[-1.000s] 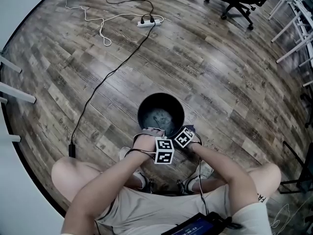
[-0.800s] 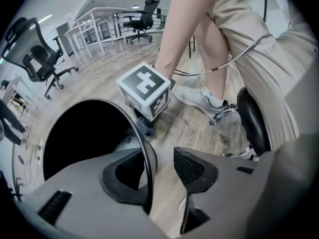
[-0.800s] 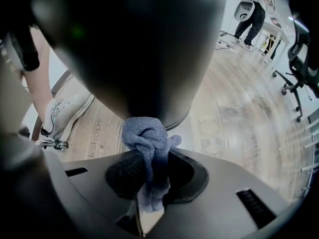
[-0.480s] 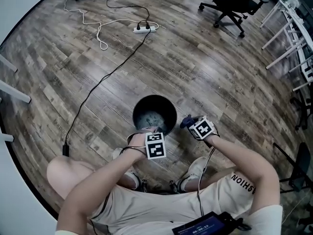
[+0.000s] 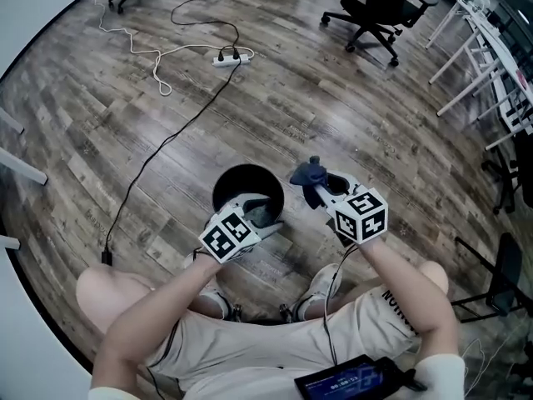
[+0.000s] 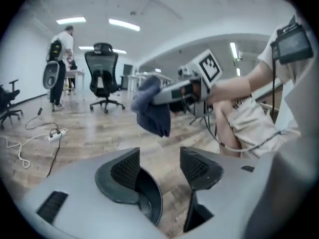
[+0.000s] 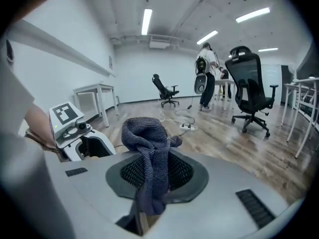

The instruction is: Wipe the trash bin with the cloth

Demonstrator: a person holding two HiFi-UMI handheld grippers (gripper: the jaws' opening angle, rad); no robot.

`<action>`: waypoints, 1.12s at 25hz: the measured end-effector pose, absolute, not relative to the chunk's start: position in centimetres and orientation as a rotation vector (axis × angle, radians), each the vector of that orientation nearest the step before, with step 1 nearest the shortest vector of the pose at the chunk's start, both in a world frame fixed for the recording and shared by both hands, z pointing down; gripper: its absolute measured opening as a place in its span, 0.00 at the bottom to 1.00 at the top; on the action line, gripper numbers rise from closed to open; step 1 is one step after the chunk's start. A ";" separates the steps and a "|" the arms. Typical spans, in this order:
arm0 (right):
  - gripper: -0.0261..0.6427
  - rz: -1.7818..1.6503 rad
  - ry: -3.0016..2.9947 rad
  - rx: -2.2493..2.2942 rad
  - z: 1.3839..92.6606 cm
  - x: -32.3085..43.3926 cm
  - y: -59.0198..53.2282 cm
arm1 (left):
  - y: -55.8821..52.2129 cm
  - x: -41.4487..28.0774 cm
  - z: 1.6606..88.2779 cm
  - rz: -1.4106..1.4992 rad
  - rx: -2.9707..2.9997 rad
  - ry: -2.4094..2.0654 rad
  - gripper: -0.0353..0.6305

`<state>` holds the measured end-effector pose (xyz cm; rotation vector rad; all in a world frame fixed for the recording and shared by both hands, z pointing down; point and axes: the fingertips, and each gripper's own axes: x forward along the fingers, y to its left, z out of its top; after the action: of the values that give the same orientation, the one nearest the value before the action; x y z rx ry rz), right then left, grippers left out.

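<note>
Blue cloth (image 7: 147, 143), one, in right tongs (image 7: 154, 172); one bin (image 5: 236, 182); left tongs (image 6: 159, 163) just-parted, empty.

Lettering on shorts (image 5: 401, 322), not legible.

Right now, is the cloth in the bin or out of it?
Out. The dark blue knitted cloth hangs bunched in the right tongs, held clear of the round black bin.

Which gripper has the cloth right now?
The right gripper: its fingers are shut on the dark blue cloth, which drapes over them. The left gripper's fingers have just been opening and stand apart, gripping nothing.
</note>
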<state>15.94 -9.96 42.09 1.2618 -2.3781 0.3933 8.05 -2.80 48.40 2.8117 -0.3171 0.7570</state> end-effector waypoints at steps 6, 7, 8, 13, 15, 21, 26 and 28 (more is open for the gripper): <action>0.15 0.252 -2.542 1.361 35.3 14.6 -8.6 | -6.1 3.9 38.1 0.313 2.871 -0.557 0.10; 0.15 0.253 -2.567 1.369 34.7 14.2 -8.2 | -6.8 2.9 37.5 0.266 2.835 -0.615 0.07; 0.15 0.254 -2.589 1.374 34.4 13.9 -7.7 | -7.5 1.9 37.2 0.212 2.785 -0.657 0.07; 0.15 0.216 -2.652 1.320 34.5 12.0 -6.3 | -10.9 -1.6 38.3 -0.135 2.369 -0.711 0.07; 0.15 0.207 -2.661 1.263 35.4 10.9 -6.5 | -11.3 -1.6 39.0 -0.144 2.336 -0.722 0.07; 0.15 0.345 -2.679 1.231 37.0 10.7 -6.4 | -10.1 0.9 37.6 -0.032 2.540 -0.736 0.07; 0.15 0.430 -2.669 1.249 37.8 10.4 -7.1 | -9.2 2.0 38.7 0.088 2.557 -0.714 0.07; 0.15 0.513 -2.638 1.243 38.7 10.5 -7.0 | -8.6 2.4 40.1 0.171 2.526 -0.691 0.07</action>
<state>10.51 -7.02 38.68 1.2430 -2.6384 0.5127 2.44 -8.61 40.05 2.5258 -0.6911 0.1713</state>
